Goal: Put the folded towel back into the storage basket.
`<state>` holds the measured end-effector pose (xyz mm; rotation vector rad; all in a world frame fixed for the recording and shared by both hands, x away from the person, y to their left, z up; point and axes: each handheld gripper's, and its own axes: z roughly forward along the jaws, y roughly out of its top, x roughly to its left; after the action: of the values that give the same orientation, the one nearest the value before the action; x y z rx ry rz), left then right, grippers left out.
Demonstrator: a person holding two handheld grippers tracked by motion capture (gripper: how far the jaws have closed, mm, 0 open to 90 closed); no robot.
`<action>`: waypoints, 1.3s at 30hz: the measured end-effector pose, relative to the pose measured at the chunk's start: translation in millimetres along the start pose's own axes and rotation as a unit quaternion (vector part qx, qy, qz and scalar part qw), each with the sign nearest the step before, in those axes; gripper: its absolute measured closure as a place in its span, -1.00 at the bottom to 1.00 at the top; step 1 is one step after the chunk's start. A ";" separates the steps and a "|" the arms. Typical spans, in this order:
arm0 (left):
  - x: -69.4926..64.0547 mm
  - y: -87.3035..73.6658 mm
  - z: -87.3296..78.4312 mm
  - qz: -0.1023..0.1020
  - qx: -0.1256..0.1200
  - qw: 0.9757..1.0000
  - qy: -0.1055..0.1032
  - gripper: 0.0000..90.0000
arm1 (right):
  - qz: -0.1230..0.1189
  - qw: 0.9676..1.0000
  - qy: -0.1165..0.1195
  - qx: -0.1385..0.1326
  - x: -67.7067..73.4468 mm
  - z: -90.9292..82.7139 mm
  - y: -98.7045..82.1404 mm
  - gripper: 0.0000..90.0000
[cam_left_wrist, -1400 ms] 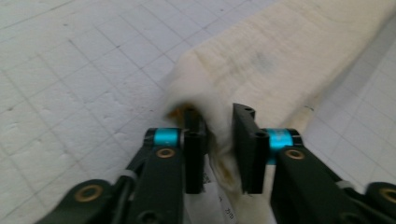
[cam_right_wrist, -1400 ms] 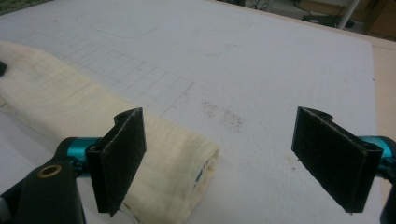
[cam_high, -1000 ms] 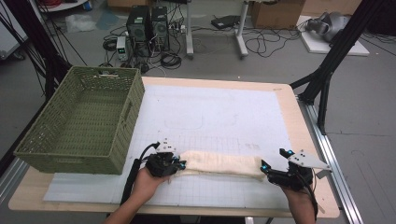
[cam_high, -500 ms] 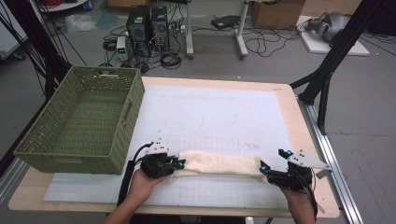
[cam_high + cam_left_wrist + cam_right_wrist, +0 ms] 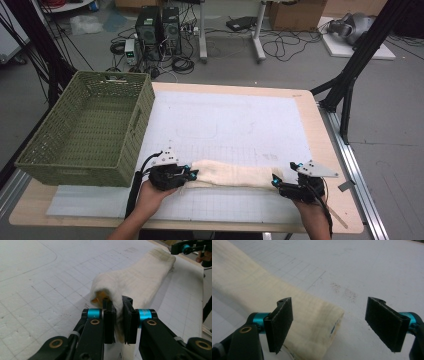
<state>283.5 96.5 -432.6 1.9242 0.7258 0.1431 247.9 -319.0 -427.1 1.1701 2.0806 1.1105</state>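
A cream cloth [image 5: 232, 174], folded into a long roll, lies along the near edge of a white gridded mat [image 5: 225, 125] that covers a pale wooden table [image 5: 330, 150]. Beyond the table, the grey floor carries two black computer towers [image 5: 157, 25], loose cables and a cardboard box [image 5: 295, 12]; black frame struts stand at either side.

One green woven basket [image 5: 90, 132] sits at the table's left edge, partly on the mat, its inside bare (the weave shows through to the bottom).

Two grippers are at work, one at each end of the single cloth. The left gripper [image 5: 117, 323] has its jaws pressed together on a bunched fold of the cloth's left end, a patch of yellow showing inside the fold. The right gripper [image 5: 332, 325] hovers at the cloth's right end with its jaws spread wide, one pad [image 5: 279, 325] over the fabric and the other [image 5: 385, 323] above bare mat, gripping nothing. A hand [image 5: 150, 192] holds each tool from the near side.
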 end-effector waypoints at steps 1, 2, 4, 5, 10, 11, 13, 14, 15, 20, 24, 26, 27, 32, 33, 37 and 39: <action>-0.3 0.0 0.0 0.003 -0.002 1.000 -0.001 0.80 | -0.002 1.000 0.000 0.006 1.0 1.7 -0.3 -0.54; -0.5 0.0 -0.1 0.006 -0.004 1.000 -0.002 0.80 | -0.005 1.000 -0.001 0.011 1.6 3.4 -0.6 -0.55; -1.2 -0.1 -0.3 0.008 -0.006 1.000 -0.001 0.80 | -0.003 1.000 -0.002 0.018 1.8 6.3 -0.9 -0.57; -1.0 -0.1 -0.7 0.010 -0.005 1.000 0.000 0.80 | -0.001 1.000 0.001 0.021 1.6 7.9 -1.3 -0.59; -0.9 0.4 -2.5 0.012 -0.007 1.000 0.002 0.79 | 0.007 0.998 0.003 0.059 1.2 18.5 -6.2 -0.61; -1.1 0.4 -2.8 0.012 -0.008 1.000 0.003 0.79 | 0.010 0.998 0.005 0.067 1.7 20.0 -7.1 -0.61; -1.4 -0.1 -3.2 0.019 -0.009 1.000 0.008 0.79 | 0.008 0.997 0.009 0.080 2.8 22.7 -8.1 -0.60; -1.4 -0.4 -3.1 0.027 -0.008 1.000 0.010 0.79 | 0.005 0.996 0.011 0.084 3.1 23.6 -8.3 -0.59; -1.4 -0.4 -3.1 0.027 -0.008 1.000 0.010 0.79 | 0.004 0.996 0.014 0.088 3.5 24.1 -8.4 -0.57; -5.6 -2.2 -1.2 0.076 -0.012 0.997 0.027 0.79 | 0.013 0.995 0.035 0.094 3.1 23.7 -8.1 -0.27; -5.5 -2.2 -1.7 0.073 -0.016 0.997 0.025 0.79 | 0.025 0.995 0.044 0.088 2.2 22.7 -10.1 -0.20; -4.8 -2.0 -2.5 0.070 -0.018 0.997 0.022 0.80 | 0.025 0.995 0.048 0.087 1.9 22.3 -10.5 -0.13; -4.4 -1.8 -2.7 0.068 -0.019 0.997 0.020 0.80 | 0.025 0.995 0.050 0.086 2.0 21.9 -10.6 -0.09; -4.1 -1.9 -3.2 0.060 -0.023 0.998 0.017 0.79 | 0.029 0.994 0.060 0.088 2.7 21.1 -9.7 0.22; -3.9 -2.0 -3.4 0.061 -0.021 0.998 0.016 0.79 | 0.029 0.993 0.065 0.090 3.0 21.0 -9.1 0.30; -3.9 -2.7 -4.5 0.058 -0.023 0.998 0.016 0.79 | 0.018 0.992 0.077 0.094 6.4 20.9 -6.5 0.65; -4.0 -2.9 -5.8 0.059 -0.025 0.998 0.017 0.79 | 0.015 0.992 0.078 0.097 6.6 21.3 -5.0 0.70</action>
<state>276.6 99.8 -431.6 1.9215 0.6252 0.2660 258.0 -306.0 -442.9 1.2432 2.3414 1.0614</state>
